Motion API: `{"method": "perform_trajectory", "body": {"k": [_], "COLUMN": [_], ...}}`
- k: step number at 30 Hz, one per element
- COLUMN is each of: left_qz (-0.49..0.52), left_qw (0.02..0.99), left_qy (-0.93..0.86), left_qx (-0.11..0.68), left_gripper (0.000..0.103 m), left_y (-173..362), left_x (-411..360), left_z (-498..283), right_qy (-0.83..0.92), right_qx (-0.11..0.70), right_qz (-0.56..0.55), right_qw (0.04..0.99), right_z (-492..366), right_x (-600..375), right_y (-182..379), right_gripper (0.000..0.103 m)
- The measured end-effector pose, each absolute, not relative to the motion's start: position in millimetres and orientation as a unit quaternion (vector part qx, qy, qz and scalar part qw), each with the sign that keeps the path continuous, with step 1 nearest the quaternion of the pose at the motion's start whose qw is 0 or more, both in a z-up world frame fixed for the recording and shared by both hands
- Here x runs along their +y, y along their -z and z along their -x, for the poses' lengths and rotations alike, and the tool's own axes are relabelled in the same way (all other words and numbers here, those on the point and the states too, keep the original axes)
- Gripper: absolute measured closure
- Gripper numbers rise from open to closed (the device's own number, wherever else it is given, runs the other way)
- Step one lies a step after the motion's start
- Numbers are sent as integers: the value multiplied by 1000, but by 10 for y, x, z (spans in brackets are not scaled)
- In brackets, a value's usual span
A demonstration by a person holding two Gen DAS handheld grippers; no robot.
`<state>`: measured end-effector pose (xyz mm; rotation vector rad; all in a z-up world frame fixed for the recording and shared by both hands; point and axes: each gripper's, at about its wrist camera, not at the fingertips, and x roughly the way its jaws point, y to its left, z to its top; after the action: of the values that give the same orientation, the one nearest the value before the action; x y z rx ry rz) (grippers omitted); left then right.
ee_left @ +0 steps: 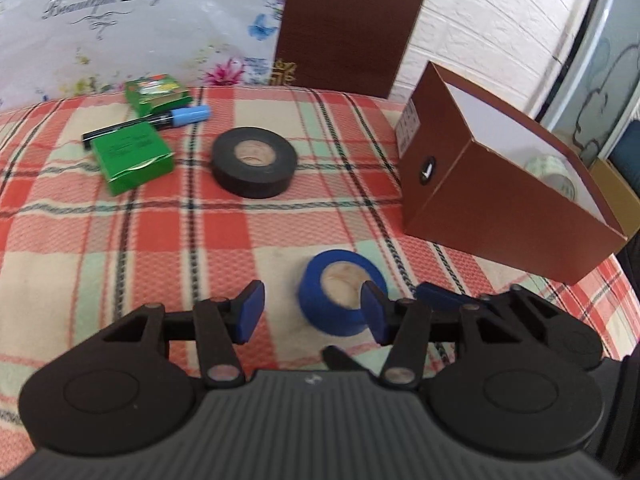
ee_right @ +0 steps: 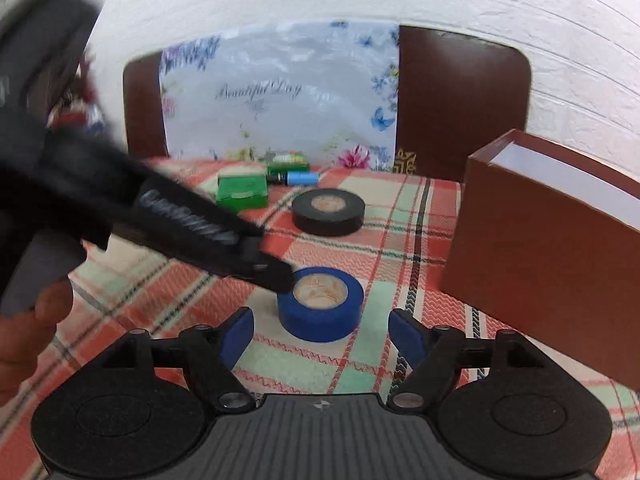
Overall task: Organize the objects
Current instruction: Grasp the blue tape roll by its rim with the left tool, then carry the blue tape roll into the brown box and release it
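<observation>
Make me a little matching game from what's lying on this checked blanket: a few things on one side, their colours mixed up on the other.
Things:
1. tape roll nearest the grippers
2. tape roll farther back
3. open box
4. small carton beside the marker

Colours:
a. green
b. brown
c. blue
d. black

Pairs: 1-c, 2-d, 3-b, 4-a

blue tape roll (ee_right: 320,308) flat on plaid blanket (ee_right: 360,364)

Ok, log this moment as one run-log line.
left gripper: open, empty | right gripper: open, empty | blue tape roll: flat on blanket, ahead of both | brown box: open, right of roll
</observation>
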<state>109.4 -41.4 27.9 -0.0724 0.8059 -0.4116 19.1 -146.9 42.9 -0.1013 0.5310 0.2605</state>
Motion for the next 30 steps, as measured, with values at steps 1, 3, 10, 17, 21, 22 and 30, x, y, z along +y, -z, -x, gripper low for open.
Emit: {"method": "perform_trajectory", "body": {"k": [1,3,10,17,21,22,30], "left_qz": [29,24,12,-12,-8,-8,-29], "left_qw": [898,894,891,902,911,913,915], "left_qy": [195,182,170,168,191,198,262], "left_qx": [394,409,421,397,366,357,304], "left_gripper": [48,50,83,83,83,83,83], "left_y": [-263,-214,-169,-475,-829,-915,-1302], "left_x": [-459,-516,-588,-706,-861,-933,-1696], "left_z": [-1128,-1213,-1295,-1191,-1145,-1135,-1165], "right_qy": [-125,-123,-140,-148,-135,-130,-73], "right_qx": [268,278,296,267,236,228,180], "right_qz": [52,52,39,37,35,34,32], "right_qw": [954,951,944,952,962,964,980], "right_z": [-254,-366,-635,-518,-447,-436,-433], "right_x": [-1452,-1437,-1455,-1458,-1587,-1643,-2303], "right_y": [-415,-404,-345,-456,-741,-829,-1404], "right_gripper": [29,30,45,49,48,48,48]}}
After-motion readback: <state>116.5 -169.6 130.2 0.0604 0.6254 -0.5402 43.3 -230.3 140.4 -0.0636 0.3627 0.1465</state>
